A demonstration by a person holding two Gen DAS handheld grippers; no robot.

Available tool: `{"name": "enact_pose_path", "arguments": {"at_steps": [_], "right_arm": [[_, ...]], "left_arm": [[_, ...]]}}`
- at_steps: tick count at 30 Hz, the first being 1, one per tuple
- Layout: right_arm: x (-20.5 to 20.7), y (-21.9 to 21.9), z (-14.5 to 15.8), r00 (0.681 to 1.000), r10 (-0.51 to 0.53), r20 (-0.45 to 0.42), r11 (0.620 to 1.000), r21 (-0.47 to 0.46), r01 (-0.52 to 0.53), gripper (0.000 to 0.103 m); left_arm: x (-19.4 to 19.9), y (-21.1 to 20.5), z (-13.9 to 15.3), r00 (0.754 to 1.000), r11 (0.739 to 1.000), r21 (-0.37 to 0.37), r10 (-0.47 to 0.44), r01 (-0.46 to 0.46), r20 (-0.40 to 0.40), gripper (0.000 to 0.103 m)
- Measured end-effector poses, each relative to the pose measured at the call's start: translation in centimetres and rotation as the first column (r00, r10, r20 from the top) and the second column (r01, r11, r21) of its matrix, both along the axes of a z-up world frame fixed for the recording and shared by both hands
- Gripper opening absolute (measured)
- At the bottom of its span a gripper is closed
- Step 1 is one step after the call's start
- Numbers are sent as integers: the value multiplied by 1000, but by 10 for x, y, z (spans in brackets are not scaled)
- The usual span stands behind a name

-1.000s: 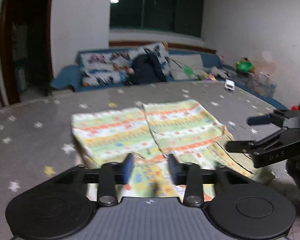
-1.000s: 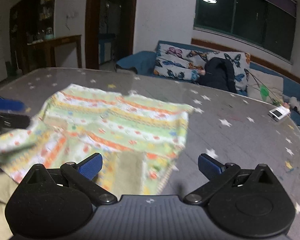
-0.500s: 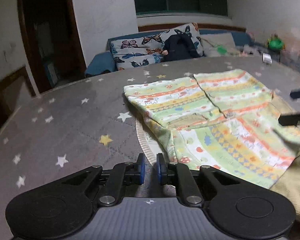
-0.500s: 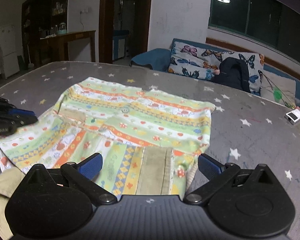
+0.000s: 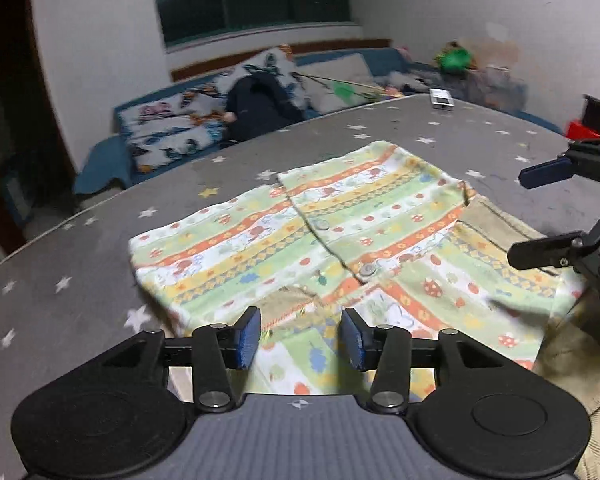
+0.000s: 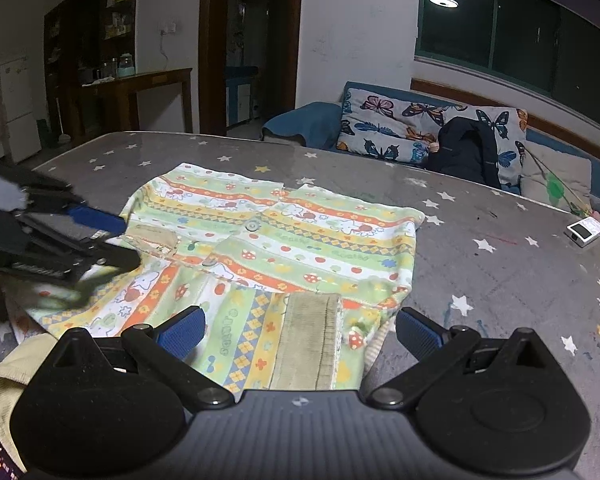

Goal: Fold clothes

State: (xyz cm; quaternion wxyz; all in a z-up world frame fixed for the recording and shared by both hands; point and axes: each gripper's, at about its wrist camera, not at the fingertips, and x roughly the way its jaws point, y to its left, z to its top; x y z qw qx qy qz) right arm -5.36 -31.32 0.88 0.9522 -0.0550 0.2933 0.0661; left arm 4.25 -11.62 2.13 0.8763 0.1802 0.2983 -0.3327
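Hovering both grippers over the striped shirt (image 6: 284, 248) lying flat and partly folded on the starry table (image 6: 500, 272), our left gripper (image 5: 300, 334) half-open and right gripper (image 6: 298, 332) wide, both empty, we judge the next fold needs a hem pinch.

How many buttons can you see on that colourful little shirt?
2, both along the centre placket of the shirt: one higher up, one lower where the bottom part folds over. More may be hidden beneath that folded cloth.
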Motion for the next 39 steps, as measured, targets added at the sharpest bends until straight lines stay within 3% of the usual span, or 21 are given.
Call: {"name": "enact_pose_path", "arguments": {"at_steps": [3, 6, 11, 19, 21, 27, 32, 34, 39], "right_arm": [[-2, -2, 1, 1000, 2, 2, 1000, 3, -2, 103], [-2, -4, 1, 1000, -1, 1, 1000, 9, 1, 103], [-1, -8, 1, 1000, -11, -1, 1000, 19, 11, 103], [-2, -6, 2, 1000, -14, 3, 1000, 15, 14, 103], [-2, -7, 2, 1000, -16, 5, 1000, 17, 15, 103], [-2, -8, -2, 1000, -6, 1, 1000, 16, 6, 103], [-2, -8, -4, 1000, 14, -8, 1000, -12, -14, 102], [-3, -8, -5, 1000, 22, -12, 1000, -23, -22, 102], [-3, -7, -7, 999, 41, -21, 998, -50, -42, 93]], "left_arm": [[14, 1, -1, 993, 997, 23, -77, 79, -87, 49], [18, 2, -5, 987, 991, 50, -116, 122, -108, 46], [23, 15, -2, 981, 989, 37, -136, 143, -141, 23], [18, 28, 10, 984, 989, 52, -133, 139, -117, 7], [19, 40, 17, 985, 993, 0, -119, 120, -123, 7], [18, 59, 9, 991, 997, 44, -51, 57, -127, 10], [8, 60, 24, 997, 998, -57, -14, 9, -80, 20], [-6, 54, 30, 998, 995, -88, -46, 42, -48, 20], [-23, 31, 14, 994, 996, -28, -91, 90, -60, 20]]}}
